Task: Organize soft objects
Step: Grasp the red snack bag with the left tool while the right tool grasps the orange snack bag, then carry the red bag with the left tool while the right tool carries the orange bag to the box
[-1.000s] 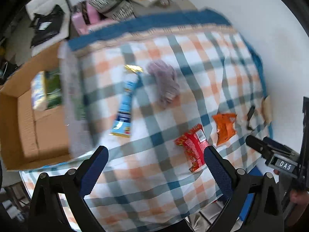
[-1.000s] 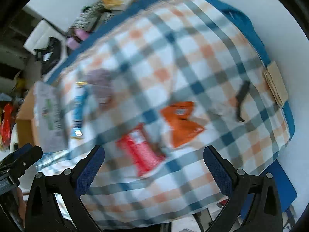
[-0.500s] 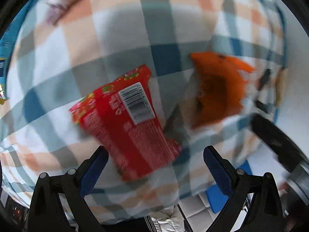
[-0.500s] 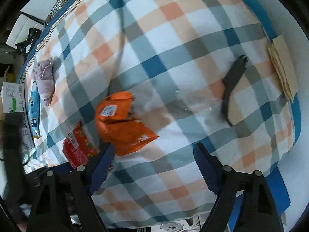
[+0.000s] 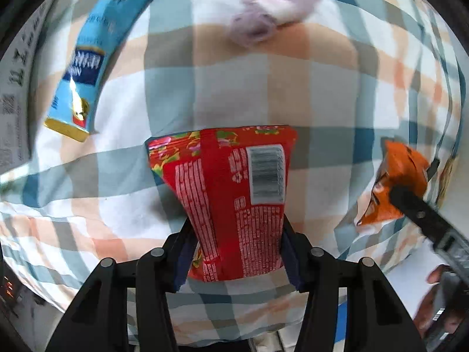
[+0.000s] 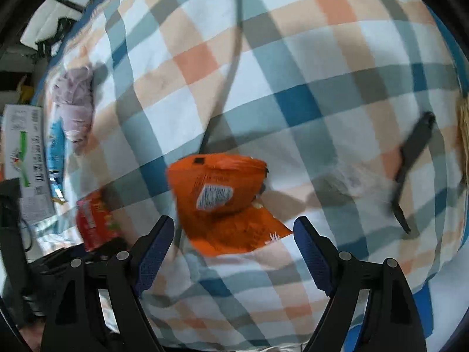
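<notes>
A red snack bag (image 5: pixel 234 187) lies on the checked cloth (image 5: pixel 231 79), and my left gripper (image 5: pixel 236 252) is shut on its near end. The bag also shows at the left of the right wrist view (image 6: pixel 95 223). An orange snack bag (image 6: pixel 222 199) lies just ahead of my open right gripper (image 6: pixel 233 246), between its fingers' reach. It shows at the right of the left wrist view (image 5: pixel 395 182) too. A light blue packet (image 5: pixel 91 58) and a lilac fabric bundle (image 5: pixel 269 8) lie farther back.
A black strap-like object (image 6: pixel 410 158) lies at the right on the cloth (image 6: pixel 263 73). A white printed box (image 6: pixel 26 158) stands at the left edge. Beige items sit at the far right edge (image 6: pixel 464 129).
My left gripper has closed in on the red bag and shut on its near end. My right gripper has moved closer to the orange bag, still open.
</notes>
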